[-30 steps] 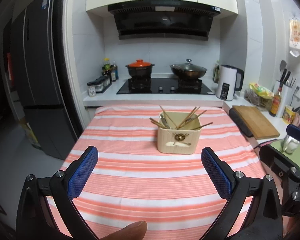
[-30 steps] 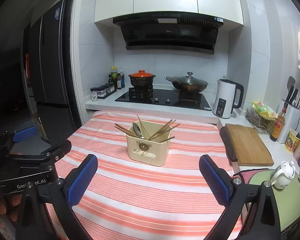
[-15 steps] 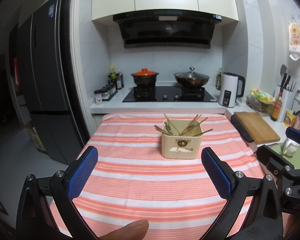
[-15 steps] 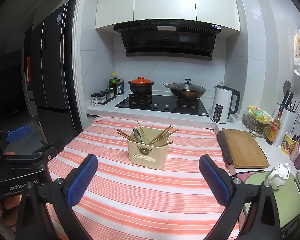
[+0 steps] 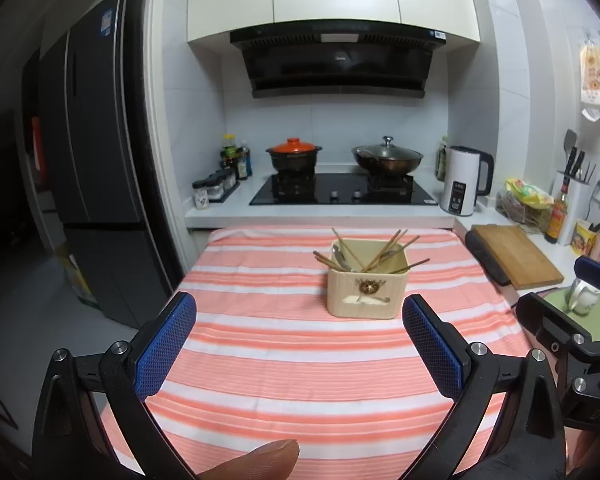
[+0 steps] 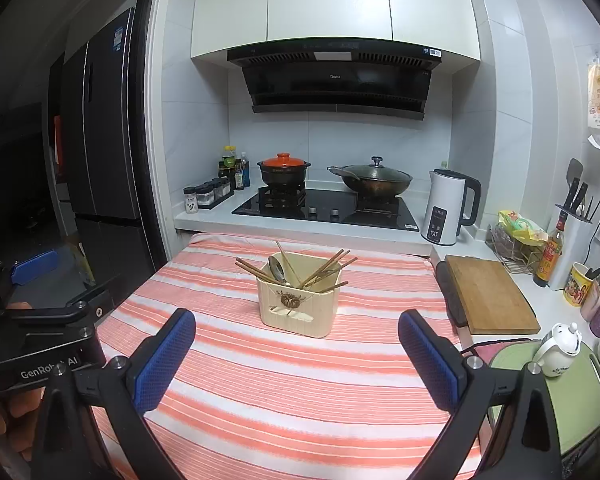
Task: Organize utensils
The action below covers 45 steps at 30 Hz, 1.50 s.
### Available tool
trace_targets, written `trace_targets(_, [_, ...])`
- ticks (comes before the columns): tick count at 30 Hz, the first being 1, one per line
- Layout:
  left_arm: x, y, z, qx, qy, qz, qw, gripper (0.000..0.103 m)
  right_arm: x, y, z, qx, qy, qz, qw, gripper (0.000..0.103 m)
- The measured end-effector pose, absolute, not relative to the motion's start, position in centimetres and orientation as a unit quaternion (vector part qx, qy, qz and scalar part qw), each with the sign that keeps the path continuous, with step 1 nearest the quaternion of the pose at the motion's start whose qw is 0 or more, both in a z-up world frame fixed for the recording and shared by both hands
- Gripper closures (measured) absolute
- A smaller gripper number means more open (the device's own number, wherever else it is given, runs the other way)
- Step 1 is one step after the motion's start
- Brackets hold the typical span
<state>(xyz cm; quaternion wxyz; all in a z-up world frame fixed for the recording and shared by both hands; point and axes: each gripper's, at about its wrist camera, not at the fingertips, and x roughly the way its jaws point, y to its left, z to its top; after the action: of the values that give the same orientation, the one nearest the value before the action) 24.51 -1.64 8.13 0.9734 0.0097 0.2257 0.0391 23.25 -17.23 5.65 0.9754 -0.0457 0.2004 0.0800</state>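
A cream utensil box (image 5: 366,294) stands on the striped tablecloth (image 5: 300,360), also in the right wrist view (image 6: 298,306). It holds several wooden chopsticks (image 5: 388,250) and a metal spoon (image 6: 277,269), all leaning loosely. My left gripper (image 5: 300,340) is open and empty, well short of the box. My right gripper (image 6: 296,354) is open and empty, also short of the box. Each gripper's body shows at the edge of the other's view.
A wooden cutting board (image 6: 488,294) lies right of the table. A stove with an orange-lidded pot (image 6: 284,170) and a wok (image 6: 374,182) is behind, with a white kettle (image 6: 450,208). A teapot (image 6: 560,344) sits on a green mat. A fridge (image 5: 88,168) stands left.
Both grippers have pulled back and risen, so the box looks smaller and farther away. Both stayed open and empty. The utensils in the box have not moved.
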Motion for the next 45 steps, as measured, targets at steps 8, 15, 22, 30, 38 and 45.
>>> trace_targets(8, [24.47,-1.52,8.14,0.008,0.228,0.038,0.973,0.000,23.17,-17.05,5.74,-0.048,0.198,0.082,0.976,0.000])
trace_targets(15, [24.62,-1.48,8.24,0.007,0.227,0.037,0.973,0.000,23.10,-17.01,5.73,-0.049,0.198,0.082,0.975,0.000])
trace_targets(22, [24.64,-1.57,8.24,0.004,0.227,0.035,0.973,0.000,23.06,-16.85,5.80,-0.051,0.198,0.082,0.976,0.000])
trace_targets(30, [24.68,-1.62,8.16,0.003,0.226,0.033,0.973,0.000,22.95,-16.75,5.97,-0.051,0.196,0.084,0.976,0.000])
trace_targets(38, [24.49,-1.66,8.02,0.000,0.227,0.029,0.973,0.000,22.86,-16.69,6.00,-0.052,0.197,0.084,0.976,0.000])
trace_targets(45, [24.55,-1.65,8.04,-0.001,0.229,0.029,0.973,0.000,22.82,-16.68,6.02,-0.050,0.197,0.084,0.975,0.000])
